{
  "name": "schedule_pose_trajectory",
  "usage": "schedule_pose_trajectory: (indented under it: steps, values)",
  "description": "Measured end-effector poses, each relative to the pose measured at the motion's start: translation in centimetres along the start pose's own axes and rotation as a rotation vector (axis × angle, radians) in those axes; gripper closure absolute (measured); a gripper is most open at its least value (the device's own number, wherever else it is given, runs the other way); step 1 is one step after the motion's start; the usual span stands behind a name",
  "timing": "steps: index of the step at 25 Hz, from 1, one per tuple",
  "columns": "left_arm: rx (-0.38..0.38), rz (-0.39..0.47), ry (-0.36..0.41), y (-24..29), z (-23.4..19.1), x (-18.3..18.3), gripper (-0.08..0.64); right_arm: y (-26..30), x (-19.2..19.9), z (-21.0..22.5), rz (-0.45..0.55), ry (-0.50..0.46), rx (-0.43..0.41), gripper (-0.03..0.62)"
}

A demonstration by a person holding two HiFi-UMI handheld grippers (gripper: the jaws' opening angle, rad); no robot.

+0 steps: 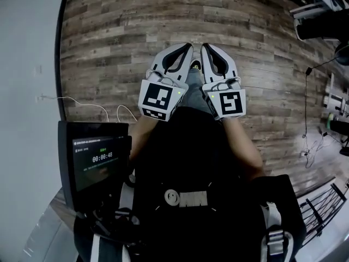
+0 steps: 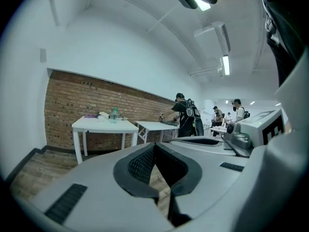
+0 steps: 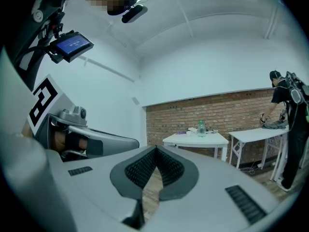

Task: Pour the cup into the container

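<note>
Head view: grey-and-white left tongs (image 1: 184,52) and matching right tongs (image 1: 207,52), side by side and close together, over a brown wood-plank floor (image 1: 109,31). A black screen with a green timer (image 1: 95,158) sits at the near left.

Left gripper view: I read the left tongs' black ribbed pads as met at the tips, with nothing clamped.

Right gripper view: the right tongs are the same, pads together at the tips and empty.

Task items: far off, against a red brick wall (image 2: 72,98), a white rectangular tabletop (image 2: 104,125) carries a pale green see-through container (image 2: 114,114). A small white object (image 2: 103,115) is just left of it and a purple item (image 2: 90,115) lies further left. I cannot tell whether the white object is the cup. All are well apart from both tongs.

Other: a second white tabletop (image 2: 154,125) stands to the right, with a person in dark clothing (image 2: 186,117) at it.
</note>
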State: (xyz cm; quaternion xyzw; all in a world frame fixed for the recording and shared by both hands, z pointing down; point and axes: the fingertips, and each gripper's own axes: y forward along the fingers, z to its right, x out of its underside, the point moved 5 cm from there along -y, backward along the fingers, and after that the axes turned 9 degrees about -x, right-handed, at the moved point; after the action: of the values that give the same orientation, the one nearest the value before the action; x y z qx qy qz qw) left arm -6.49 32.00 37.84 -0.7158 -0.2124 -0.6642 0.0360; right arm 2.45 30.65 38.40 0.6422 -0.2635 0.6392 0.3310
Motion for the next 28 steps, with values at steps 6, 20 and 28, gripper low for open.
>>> schedule_pose_trajectory:
  steps: [6, 20, 28]
  values:
    - [-0.009, -0.016, -0.014, -4.5, 0.9, 1.5, 0.557, -2.9, 0.3, -4.5, -0.028, -0.009, -0.006, 0.591]
    - [-0.030, -0.034, -0.011, -11.0, 7.4, 4.2, 0.557, -10.6, 1.9, -8.4, -0.013, -0.023, -0.035, 0.592]
    - [-0.020, -0.007, -0.007, -15.3, 18.2, 5.3, 0.557, -22.7, 2.1, -8.8, 0.010, 0.010, -0.009, 0.591]
